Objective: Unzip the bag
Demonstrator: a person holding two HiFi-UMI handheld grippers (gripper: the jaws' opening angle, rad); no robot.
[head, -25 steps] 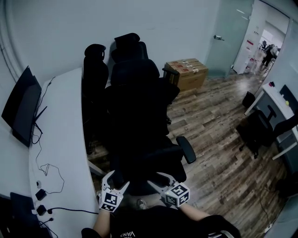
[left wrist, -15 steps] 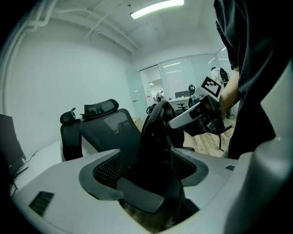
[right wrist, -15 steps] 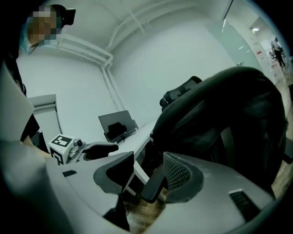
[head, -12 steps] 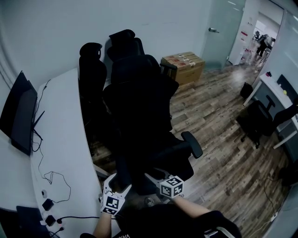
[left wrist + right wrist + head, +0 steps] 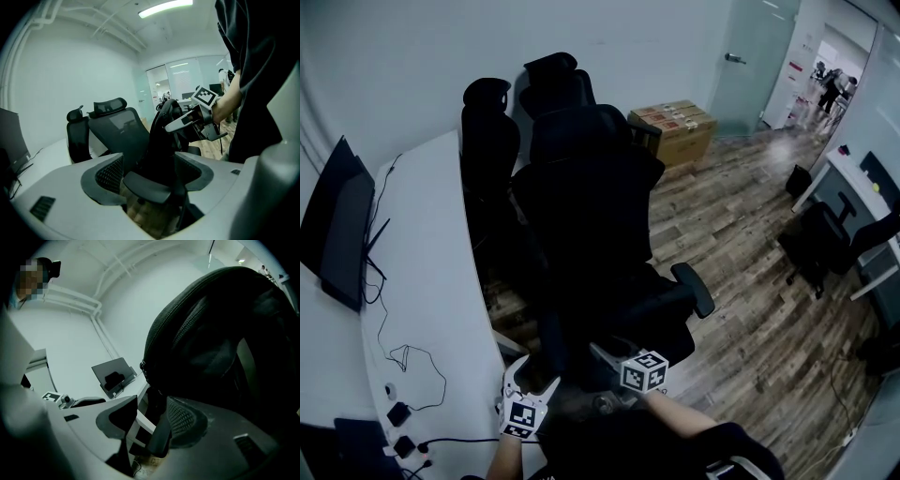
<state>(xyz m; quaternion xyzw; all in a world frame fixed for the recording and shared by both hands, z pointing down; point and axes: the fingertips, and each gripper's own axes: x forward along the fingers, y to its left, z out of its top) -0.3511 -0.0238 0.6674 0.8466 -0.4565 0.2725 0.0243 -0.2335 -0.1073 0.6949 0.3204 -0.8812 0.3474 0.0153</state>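
A black backpack stands upright on the seat of a black office chair. In the head view it blends into the dark chair. Up close in the right gripper view, the backpack fills the upper right. Its zipper track curves over the top and a small pull hangs at the left edge. My right gripper is open just below that pull, holding nothing. My left gripper is open too, a short way from the bag, with the chair's armrest showing between its jaws. From there the right gripper reaches the bag's upper side.
A curved white desk runs along the left with a dark monitor and loose cables. More black chairs stand behind. A cardboard box sits on the wood floor to the right.
The right gripper has moved in and up toward the bag. The left gripper has stayed low by the seat's front. The head view has shifted slightly.
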